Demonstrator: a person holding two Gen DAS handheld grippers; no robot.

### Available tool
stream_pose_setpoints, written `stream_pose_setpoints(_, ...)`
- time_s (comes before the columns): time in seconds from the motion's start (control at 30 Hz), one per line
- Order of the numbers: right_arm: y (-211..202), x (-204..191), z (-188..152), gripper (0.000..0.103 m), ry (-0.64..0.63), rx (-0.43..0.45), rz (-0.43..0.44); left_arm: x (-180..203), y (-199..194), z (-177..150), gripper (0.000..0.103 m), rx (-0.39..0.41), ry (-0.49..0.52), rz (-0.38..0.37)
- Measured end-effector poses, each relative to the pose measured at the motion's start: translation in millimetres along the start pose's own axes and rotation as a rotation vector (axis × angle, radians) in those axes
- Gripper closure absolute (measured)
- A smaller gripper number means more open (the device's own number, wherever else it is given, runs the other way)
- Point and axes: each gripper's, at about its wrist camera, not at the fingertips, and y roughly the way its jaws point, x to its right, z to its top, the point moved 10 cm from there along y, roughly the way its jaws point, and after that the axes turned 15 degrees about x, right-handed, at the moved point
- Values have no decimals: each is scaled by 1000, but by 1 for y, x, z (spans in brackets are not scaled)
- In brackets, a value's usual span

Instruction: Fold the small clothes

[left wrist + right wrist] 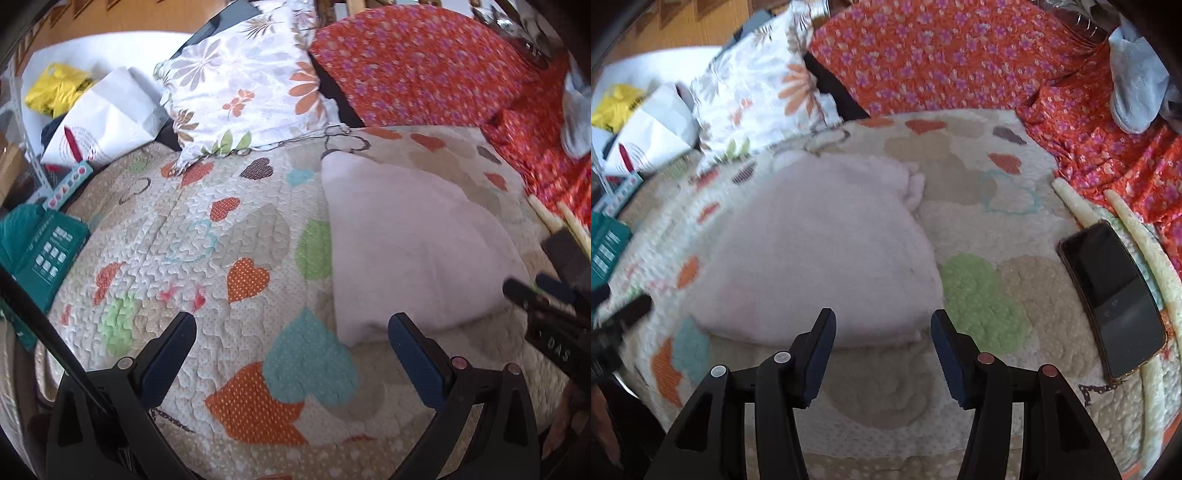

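Note:
A pale pink fleece garment (413, 243) lies folded on the heart-patterned quilt (221, 240). My left gripper (291, 332) is open and empty above the quilt, with the garment's near left corner just inside its right finger. My right gripper (882, 332) is open and empty at the garment's (820, 254) near edge. It shows at the right edge of the left wrist view (532, 291).
A floral pillow (247, 85) and an orange flowered cloth (960, 55) lie at the back. A phone (1115, 299) and cream padded tubes (1137, 236) lie on the right. A white bag (107, 110), a yellow bag (55, 88) and a teal box (40, 251) sit left.

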Motion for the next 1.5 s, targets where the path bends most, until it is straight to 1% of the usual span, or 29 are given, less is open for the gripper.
stream_pose_setpoints(0.13,-10,2,8,34,-41,55,-40,9,-5,0,0,-12,5,-13)
stream_pose_setpoints(0.37,-14,13,10,33,-19,61,-67,16,-2,-8,0,-52,6,-25)
stream_pose_setpoints(0.5,-7,14,6,32,-10,38,-75,14,2,-12,0,-67,5,-16)
stream_pose_setpoints(0.7,4,9,-3,32,-30,-1,-70,13,10,-20,0,-98,-4,-19)
stream_pose_setpoints(1.07,11,8,-8,31,-24,-25,-70,16,18,-29,0,-134,-19,-34)
stream_pose_setpoints(1.5,13,8,-10,29,-37,-27,-77,16,20,-37,0,-158,-25,-33)
